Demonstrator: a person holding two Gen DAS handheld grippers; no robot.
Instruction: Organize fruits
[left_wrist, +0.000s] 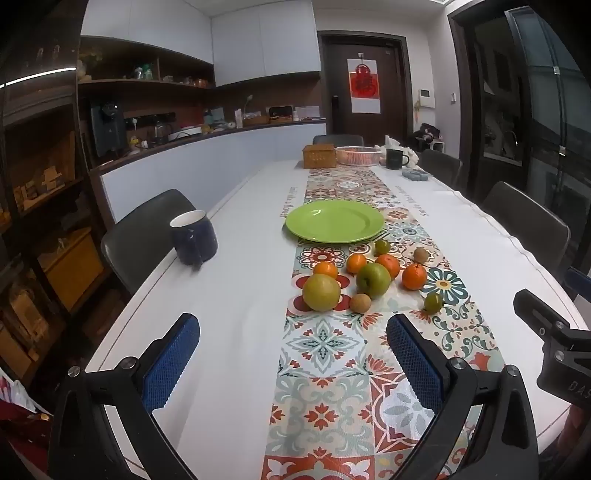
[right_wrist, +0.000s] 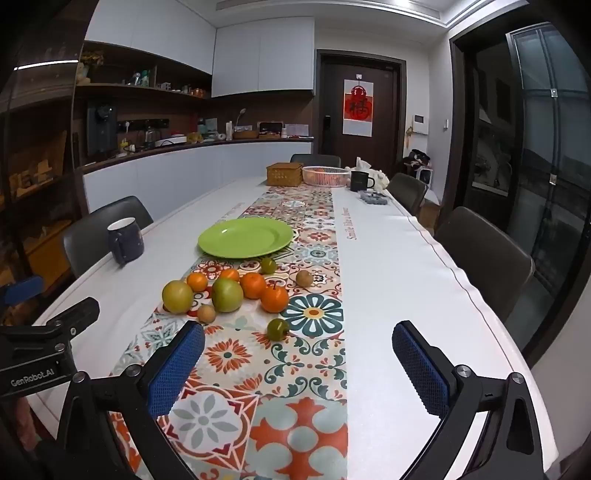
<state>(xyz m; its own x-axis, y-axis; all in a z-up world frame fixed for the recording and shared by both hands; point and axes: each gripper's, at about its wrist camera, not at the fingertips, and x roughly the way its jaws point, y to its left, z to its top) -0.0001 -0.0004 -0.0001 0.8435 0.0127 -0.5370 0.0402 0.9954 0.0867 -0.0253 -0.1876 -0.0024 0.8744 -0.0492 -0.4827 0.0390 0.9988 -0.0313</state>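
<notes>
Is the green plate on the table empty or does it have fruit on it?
Empty: the green plate shows bare surface; all fruit lies on the runner before it.

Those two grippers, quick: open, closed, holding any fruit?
Left gripper: open, holding nothing.
Right gripper: open, holding nothing.

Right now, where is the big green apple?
The round green apple sits mid-table on the patterned table runner, nearer than the green plate, between the large yellow-green pear and the oranges.
</notes>
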